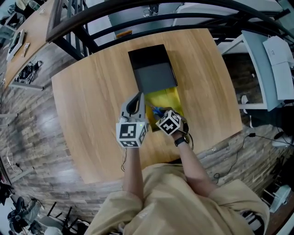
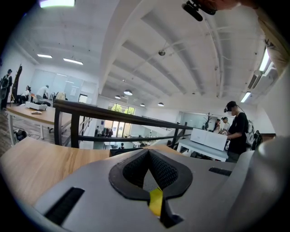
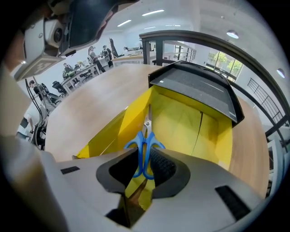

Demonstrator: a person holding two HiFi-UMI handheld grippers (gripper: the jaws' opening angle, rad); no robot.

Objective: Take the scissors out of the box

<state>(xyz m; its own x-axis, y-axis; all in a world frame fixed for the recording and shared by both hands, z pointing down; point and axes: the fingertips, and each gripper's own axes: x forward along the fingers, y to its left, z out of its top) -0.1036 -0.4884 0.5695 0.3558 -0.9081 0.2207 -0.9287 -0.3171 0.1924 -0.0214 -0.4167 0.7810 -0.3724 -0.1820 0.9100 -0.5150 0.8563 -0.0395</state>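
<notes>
The scissors (image 3: pixel 145 146) have blue handles and lie in the yellow drawer (image 3: pixel 181 122) pulled out of a black box sleeve (image 3: pixel 195 84). My right gripper (image 3: pixel 141 158) points steeply down into the drawer, and its pads press on the blue handles from both sides. In the head view the scissors (image 1: pixel 156 110) show just ahead of the right gripper (image 1: pixel 159 114), inside the yellow drawer (image 1: pixel 169 97) below the black sleeve (image 1: pixel 154 69). My left gripper (image 1: pixel 139 97) rests at the drawer's left edge. Its pad tips meet (image 2: pixel 147 152); a yellow sliver shows low in the gap.
The box lies on a round wooden table (image 1: pixel 92 101). A black railing (image 1: pixel 138 13) runs behind the table. Other desks, and people (image 2: pixel 235 131) standing by a white table, are farther off.
</notes>
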